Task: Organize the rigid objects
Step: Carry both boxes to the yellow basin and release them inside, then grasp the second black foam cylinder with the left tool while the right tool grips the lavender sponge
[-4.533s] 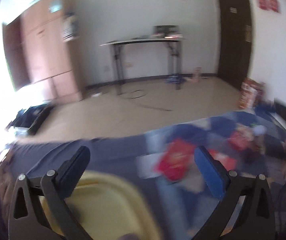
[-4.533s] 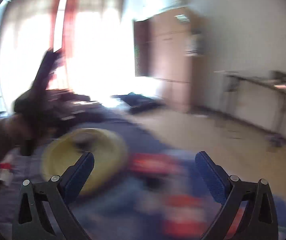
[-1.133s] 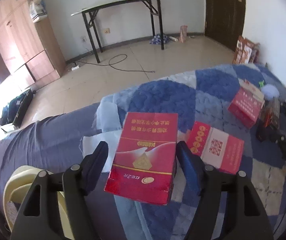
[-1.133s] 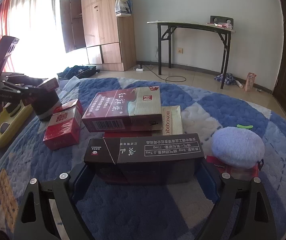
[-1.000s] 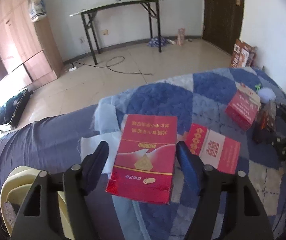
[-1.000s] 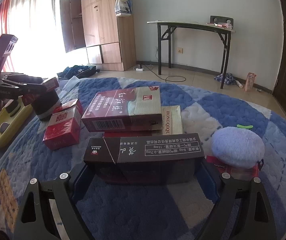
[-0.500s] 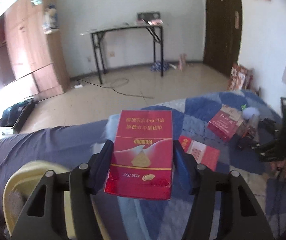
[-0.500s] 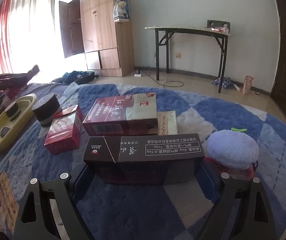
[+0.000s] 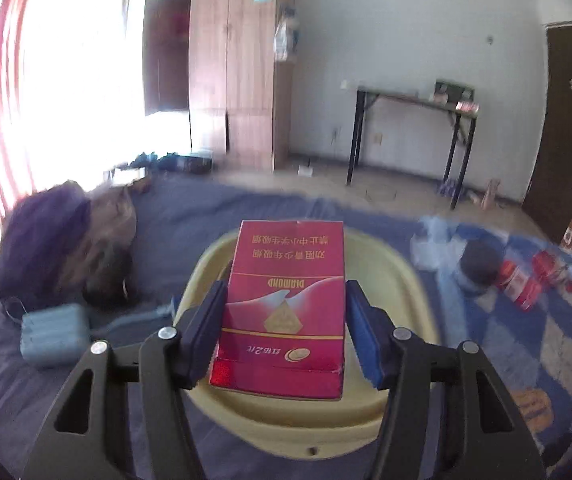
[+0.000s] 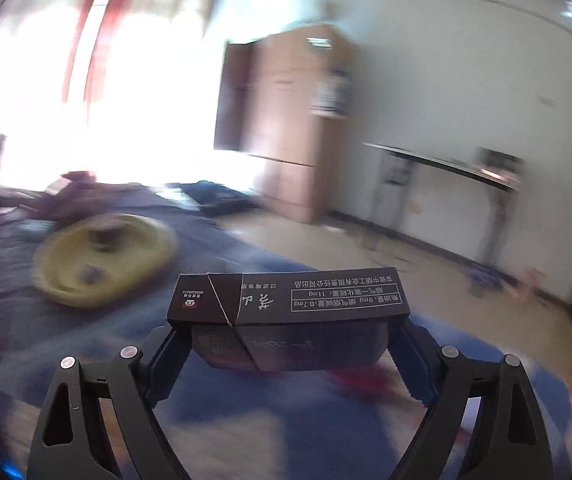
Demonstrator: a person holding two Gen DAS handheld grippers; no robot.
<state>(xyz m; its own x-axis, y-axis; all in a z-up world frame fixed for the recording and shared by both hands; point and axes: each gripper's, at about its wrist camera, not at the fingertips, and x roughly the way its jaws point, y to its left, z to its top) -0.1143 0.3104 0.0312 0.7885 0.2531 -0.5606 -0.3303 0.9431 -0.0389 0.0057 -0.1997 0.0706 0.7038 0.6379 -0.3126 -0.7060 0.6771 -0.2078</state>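
Red carton [image 9: 286,308] lengthwise over tray [image 9: 406,280]

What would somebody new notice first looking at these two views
First, the red box clamped in the left gripper, held over the yellow tray on the blue quilt. Next, the dark box gripped crosswise in the right gripper, with the same tray off to its left. Behind both, the window glares white.
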